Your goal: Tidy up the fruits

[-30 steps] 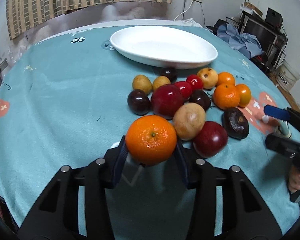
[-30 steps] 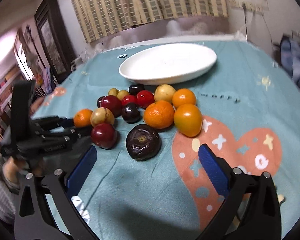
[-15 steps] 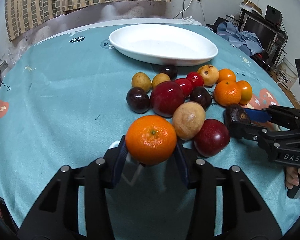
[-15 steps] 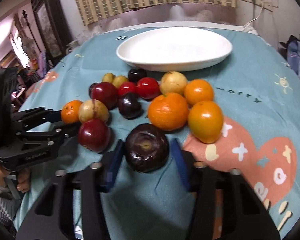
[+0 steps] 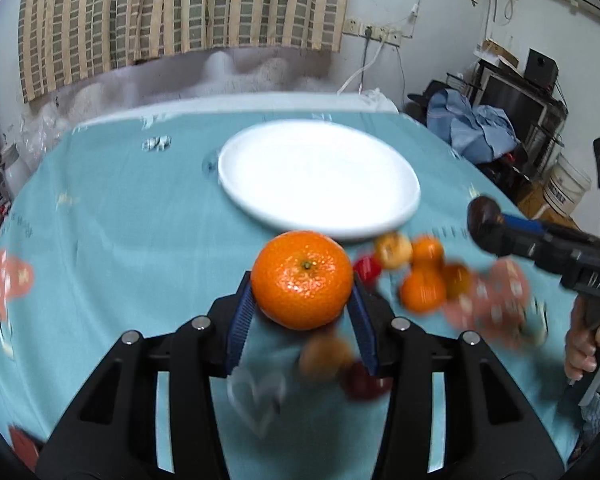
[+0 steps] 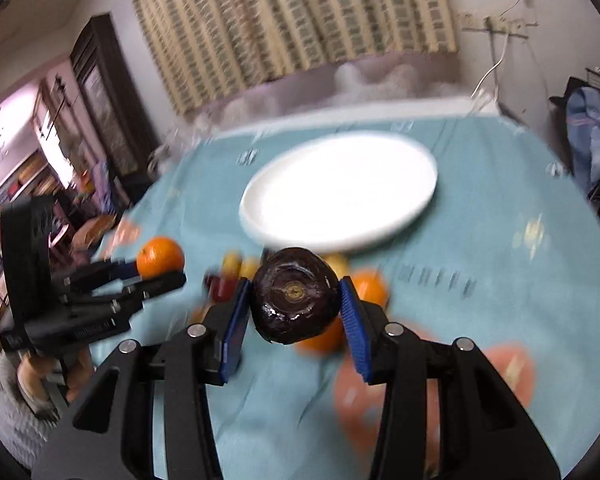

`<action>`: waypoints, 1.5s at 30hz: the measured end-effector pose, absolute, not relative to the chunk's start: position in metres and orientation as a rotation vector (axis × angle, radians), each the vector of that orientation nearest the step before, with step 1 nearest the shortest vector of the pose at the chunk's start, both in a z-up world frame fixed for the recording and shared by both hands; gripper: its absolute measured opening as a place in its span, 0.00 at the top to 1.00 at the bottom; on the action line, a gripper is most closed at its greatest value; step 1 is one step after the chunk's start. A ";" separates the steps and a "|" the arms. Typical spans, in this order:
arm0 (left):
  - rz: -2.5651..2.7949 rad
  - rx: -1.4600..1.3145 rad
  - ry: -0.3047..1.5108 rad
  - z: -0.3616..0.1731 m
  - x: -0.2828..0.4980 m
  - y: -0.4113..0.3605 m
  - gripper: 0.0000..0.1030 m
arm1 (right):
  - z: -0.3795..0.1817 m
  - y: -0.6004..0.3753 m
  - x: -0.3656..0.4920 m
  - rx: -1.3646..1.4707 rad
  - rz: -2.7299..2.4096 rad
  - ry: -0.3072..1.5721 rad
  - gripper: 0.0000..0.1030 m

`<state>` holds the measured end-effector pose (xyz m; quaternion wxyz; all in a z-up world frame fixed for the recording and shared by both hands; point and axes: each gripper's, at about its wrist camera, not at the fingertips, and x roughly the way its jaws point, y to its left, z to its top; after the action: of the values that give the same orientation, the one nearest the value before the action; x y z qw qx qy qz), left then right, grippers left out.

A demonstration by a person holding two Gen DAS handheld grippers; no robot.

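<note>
My left gripper (image 5: 302, 284) is shut on an orange (image 5: 302, 280) and holds it in the air above the fruit pile, short of the white plate (image 5: 320, 184). It also shows in the right wrist view (image 6: 160, 268) with the orange (image 6: 160, 258). My right gripper (image 6: 294, 300) is shut on a dark purple fruit (image 6: 295, 296), lifted above the table. It also shows in the left wrist view (image 5: 488, 226) at the right. The white plate (image 6: 340, 192) is empty. Several blurred fruits (image 5: 424, 276) lie on the teal tablecloth (image 5: 120, 240) below.
The table's far edge runs behind the plate. A curtain (image 5: 180, 12) and wall lie beyond. Clothes and shelves (image 5: 484, 124) stand off the table at the right. A white bucket (image 5: 568, 188) sits on the floor to the right.
Both grippers have lifted off the table with their fruits and moved toward the plate. The right gripper closed on the dark purple fruit and raised it. The views are blurred by motion.
</note>
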<state>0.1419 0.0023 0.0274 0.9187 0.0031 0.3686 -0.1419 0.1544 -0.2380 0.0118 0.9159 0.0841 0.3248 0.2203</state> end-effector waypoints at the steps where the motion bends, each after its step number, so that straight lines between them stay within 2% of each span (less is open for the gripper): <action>1: -0.287 -0.002 0.757 0.031 0.157 -0.002 0.55 | 0.015 -0.239 0.165 0.179 0.441 0.660 0.56; 4: -0.283 -0.032 0.762 0.033 0.192 -0.012 0.55 | 0.013 -0.231 0.204 0.201 0.407 0.652 0.56; 10: -0.257 -0.057 0.838 0.005 0.247 -0.025 0.54 | -0.031 -0.221 0.256 0.200 0.337 0.742 0.55; 11: -0.255 -0.060 0.834 0.002 0.251 -0.026 0.49 | -0.034 -0.221 0.259 0.192 0.324 0.746 0.54; 12: -0.254 -0.058 0.828 0.000 0.251 -0.027 0.40 | -0.035 -0.222 0.260 0.177 0.312 0.751 0.43; 13: -0.252 -0.048 0.823 -0.002 0.252 -0.028 0.36 | -0.033 -0.223 0.260 0.158 0.289 0.742 0.30; 17: -0.261 -0.012 0.810 -0.001 0.245 -0.031 0.33 | -0.012 -0.231 0.245 0.173 0.292 0.681 0.28; 21: -0.213 -0.027 0.761 0.011 0.224 -0.013 0.19 | 0.030 -0.240 0.212 0.245 0.358 0.588 0.27; 23: -0.189 -0.080 0.743 0.017 0.205 0.004 0.14 | 0.049 -0.240 0.186 0.247 0.378 0.547 0.14; 24: -0.186 -0.095 0.738 0.018 0.198 0.010 0.13 | 0.053 -0.239 0.173 0.241 0.378 0.528 0.03; 27: -0.147 -0.110 0.720 0.014 0.161 0.027 0.11 | 0.052 -0.236 0.134 0.195 0.385 0.504 0.03; 30: -0.105 -0.105 0.732 -0.002 0.128 0.036 0.11 | 0.026 -0.244 0.103 0.208 0.376 0.509 0.03; 33: -0.062 -0.058 0.762 -0.017 0.107 0.036 0.11 | -0.003 -0.258 0.094 0.277 0.366 0.598 0.03; 37: -0.079 -0.013 0.747 -0.017 0.099 0.026 0.11 | -0.015 -0.271 0.105 0.407 0.364 0.674 0.03; 39: -0.099 0.011 0.743 -0.017 0.099 0.020 0.06 | -0.017 -0.271 0.107 0.404 0.354 0.688 0.03; 45: -0.108 0.099 0.785 -0.031 0.109 0.001 0.06 | -0.016 -0.264 0.104 0.359 0.363 0.688 0.03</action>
<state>0.1091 0.0011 -0.0315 0.9214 0.0480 0.3821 -0.0526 0.1041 -0.2635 -0.0156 0.9097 0.1741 0.3334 0.1761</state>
